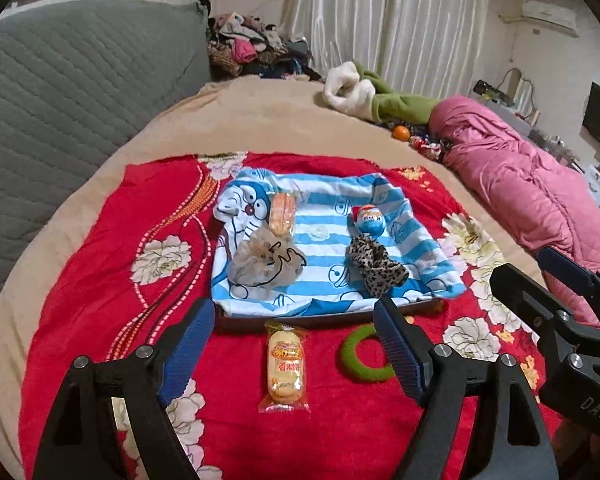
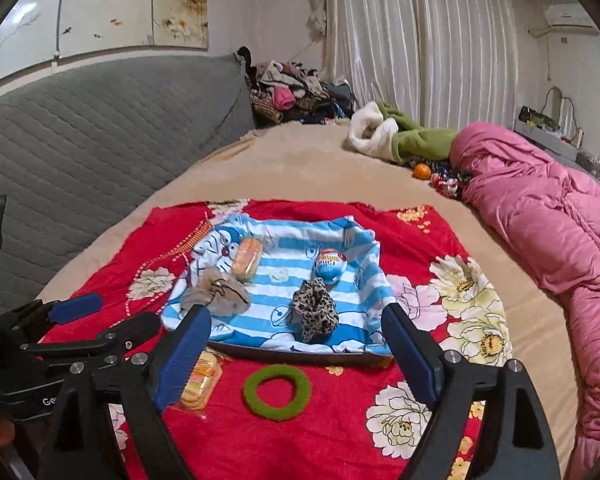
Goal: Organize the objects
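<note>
A tray (image 1: 324, 314) lined with a blue-striped cartoon cloth (image 1: 324, 236) lies on a red flowered cloth. On it are a snack pack (image 1: 282, 213), a beige scrunchie (image 1: 266, 260), a blue and red egg toy (image 1: 369, 216) and a leopard scrunchie (image 1: 376, 266). In front of the tray lie a second snack pack (image 1: 286, 368) and a green ring scrunchie (image 1: 362, 354). My left gripper (image 1: 296, 356) is open and empty above that pack. My right gripper (image 2: 296, 354) is open and empty above the green ring (image 2: 277, 391); the pack (image 2: 202, 382) lies behind its left finger.
The red cloth (image 1: 100, 260) covers a beige bed (image 1: 260, 120). A grey quilted headboard (image 1: 80, 80) stands at left. A pink quilt (image 1: 520, 192), green and white clothes (image 1: 364, 92) and an orange (image 1: 401, 132) lie at the far right. A clothes pile (image 1: 248, 48) is behind.
</note>
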Demonstrator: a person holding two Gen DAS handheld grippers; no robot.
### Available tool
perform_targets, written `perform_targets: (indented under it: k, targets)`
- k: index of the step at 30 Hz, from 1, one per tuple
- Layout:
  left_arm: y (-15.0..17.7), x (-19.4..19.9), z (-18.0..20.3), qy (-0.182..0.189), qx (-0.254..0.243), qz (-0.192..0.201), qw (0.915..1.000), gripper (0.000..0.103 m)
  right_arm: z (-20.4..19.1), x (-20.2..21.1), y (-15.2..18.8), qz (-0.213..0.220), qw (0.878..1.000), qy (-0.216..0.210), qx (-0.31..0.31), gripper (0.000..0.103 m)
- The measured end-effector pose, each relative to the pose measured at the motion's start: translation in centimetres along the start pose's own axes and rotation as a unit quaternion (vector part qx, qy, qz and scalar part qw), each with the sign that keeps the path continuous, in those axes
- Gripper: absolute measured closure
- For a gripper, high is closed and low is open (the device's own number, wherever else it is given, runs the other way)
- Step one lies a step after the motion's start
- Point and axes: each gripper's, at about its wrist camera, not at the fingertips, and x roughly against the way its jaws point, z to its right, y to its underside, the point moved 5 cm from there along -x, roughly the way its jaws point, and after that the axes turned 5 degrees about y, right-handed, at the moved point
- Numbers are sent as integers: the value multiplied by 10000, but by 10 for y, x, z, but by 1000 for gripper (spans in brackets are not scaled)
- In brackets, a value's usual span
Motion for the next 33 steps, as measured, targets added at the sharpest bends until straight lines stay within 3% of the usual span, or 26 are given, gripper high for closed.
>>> perform_targets:
  k: [14,19,33]
  targets:
    - [16,74,-8,-124,-62,469,9988,20,-16,75,-1,574,9983,-8,129,10]
    - [31,90,-12,-44,86,527,9986,20,-22,99,8,758,9969,55,179,7]
    - [78,125,-1,120,-71,708,9974,18,-34,134,43,938,9951,16,313,2]
